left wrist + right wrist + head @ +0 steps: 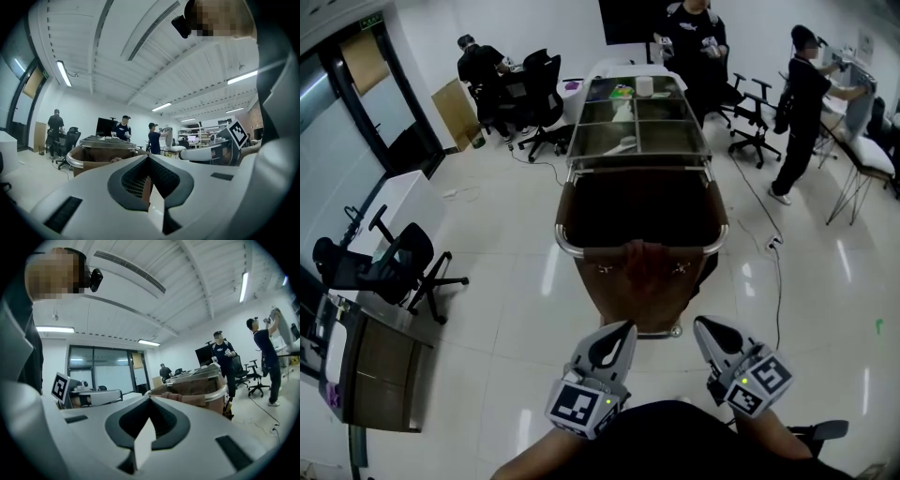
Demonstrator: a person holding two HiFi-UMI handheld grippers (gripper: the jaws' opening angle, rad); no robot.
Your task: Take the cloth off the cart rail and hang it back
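Roughly level — left gripper (625, 330), right gripper (701, 324); jaws closed.

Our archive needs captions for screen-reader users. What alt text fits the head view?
A brown cloth hangs over the near rail of a cart, seen from above. Nearer the camera, left tongs and right tongs are both shut and empty, short of the cloth.

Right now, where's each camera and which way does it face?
Head view: on the head, steeply down at cart and cloth hung on it; left gripper, right gripper show.
Left gripper view: on left gripper, along shut jaws toward cart; right gripper at right.
Right gripper view: on right gripper, toward cloth; left gripper at left.
All three share the cart.
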